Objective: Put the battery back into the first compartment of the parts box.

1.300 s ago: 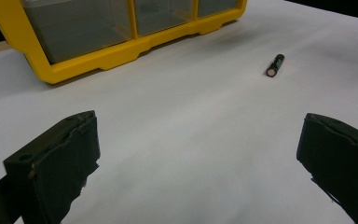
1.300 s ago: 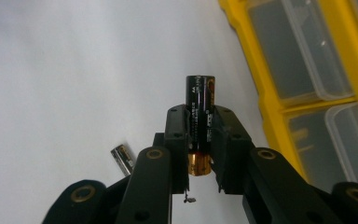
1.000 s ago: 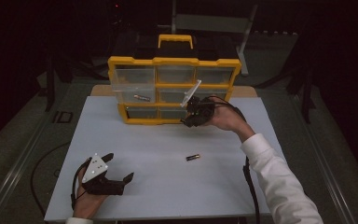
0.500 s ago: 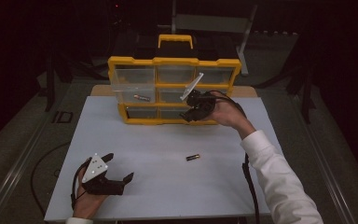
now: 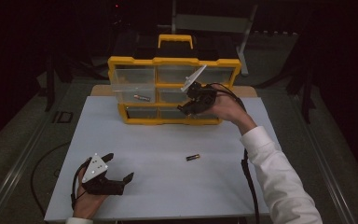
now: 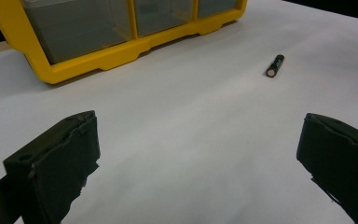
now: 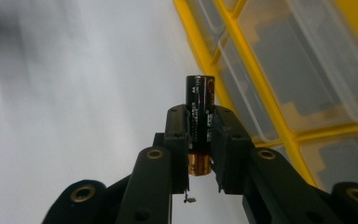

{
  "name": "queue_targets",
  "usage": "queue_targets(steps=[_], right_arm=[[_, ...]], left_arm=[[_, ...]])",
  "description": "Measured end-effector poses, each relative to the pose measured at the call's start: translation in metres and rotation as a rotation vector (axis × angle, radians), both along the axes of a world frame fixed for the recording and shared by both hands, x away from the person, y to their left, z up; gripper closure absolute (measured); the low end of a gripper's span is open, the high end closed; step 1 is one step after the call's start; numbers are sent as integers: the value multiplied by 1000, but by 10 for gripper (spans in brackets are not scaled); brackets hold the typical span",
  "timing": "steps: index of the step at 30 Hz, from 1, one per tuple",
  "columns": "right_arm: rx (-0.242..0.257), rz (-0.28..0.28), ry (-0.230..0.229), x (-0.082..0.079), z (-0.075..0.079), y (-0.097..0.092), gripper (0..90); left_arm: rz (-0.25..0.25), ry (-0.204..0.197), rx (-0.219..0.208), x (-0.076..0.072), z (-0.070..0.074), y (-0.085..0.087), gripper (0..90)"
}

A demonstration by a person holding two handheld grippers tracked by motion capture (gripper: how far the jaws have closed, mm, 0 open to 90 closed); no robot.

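My right gripper (image 7: 199, 140) is shut on a black battery with a copper end (image 7: 200, 116), held lengthwise between the pads. In the high view this right gripper (image 5: 186, 108) hangs in front of the yellow drawer organizer (image 5: 173, 63), by its lower right drawers. A second battery (image 5: 192, 157) lies loose on the white table (image 5: 168, 191), also seen as a small black battery (image 6: 275, 65) in the left gripper view. My left gripper (image 5: 119, 169) rests near the table's front left, open, with nothing between its jaws. One drawer holds another battery (image 5: 141, 98).
The organizer has clear drawers in a yellow frame (image 7: 256, 93) and a black top with a yellow handle (image 5: 175, 41). A metal stand (image 5: 214, 23) rises behind it. Dark floor surrounds the table on both sides.
My right gripper has risen with the battery, from the bottom drawer row toward the middle row. The left gripper and the loose battery have stayed put.
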State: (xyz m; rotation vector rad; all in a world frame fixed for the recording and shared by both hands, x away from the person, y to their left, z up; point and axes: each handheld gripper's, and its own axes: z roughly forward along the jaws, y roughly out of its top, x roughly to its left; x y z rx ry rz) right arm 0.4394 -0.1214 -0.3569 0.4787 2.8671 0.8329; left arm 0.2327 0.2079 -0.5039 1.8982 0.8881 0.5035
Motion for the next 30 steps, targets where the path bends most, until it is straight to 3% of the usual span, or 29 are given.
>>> queue_targets(steps=[16,30], right_arm=[[90,-17,-30,7,36,1,772],[127,-24,-44,11,57,8,772]], left_arm=[[-1,0,-1,0,0,0,1],[-1,0,-2,0,0,0,1]])
